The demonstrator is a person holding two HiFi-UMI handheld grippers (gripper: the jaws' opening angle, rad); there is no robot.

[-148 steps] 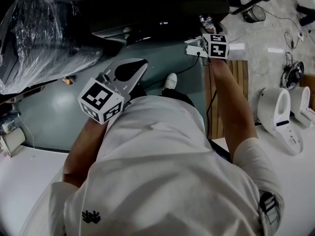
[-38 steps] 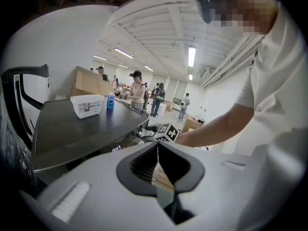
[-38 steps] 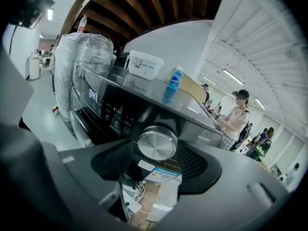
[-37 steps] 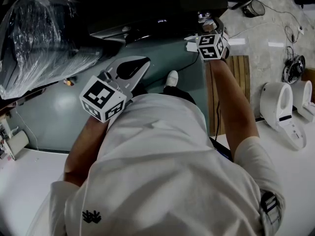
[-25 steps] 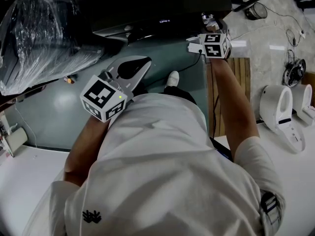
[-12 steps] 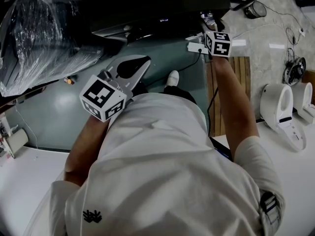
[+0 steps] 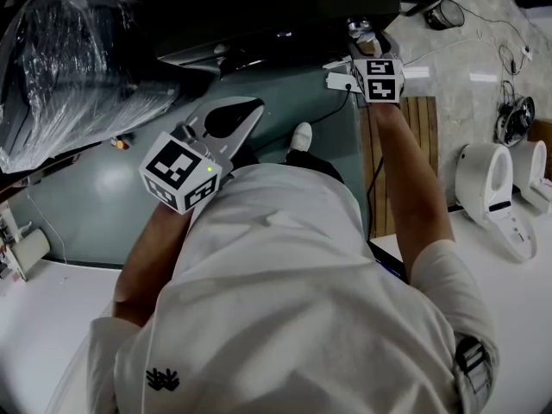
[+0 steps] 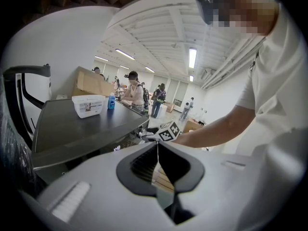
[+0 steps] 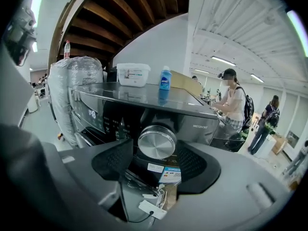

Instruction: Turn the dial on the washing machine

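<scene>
The right gripper's [image 9: 155, 154] ribbed black pads stand spread either side of a round, brushed-metal dial [image 9: 157, 141] on the glossy dark washing machine [image 9: 120, 110]. The left gripper's [image 8: 158, 147] pads are pressed together, empty.

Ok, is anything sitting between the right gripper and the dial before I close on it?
Nothing visible does. The dial sits straight ahead between the open jaws of the right gripper, with a gap showing on each side. A white tag hangs lower down, below the path.
</scene>
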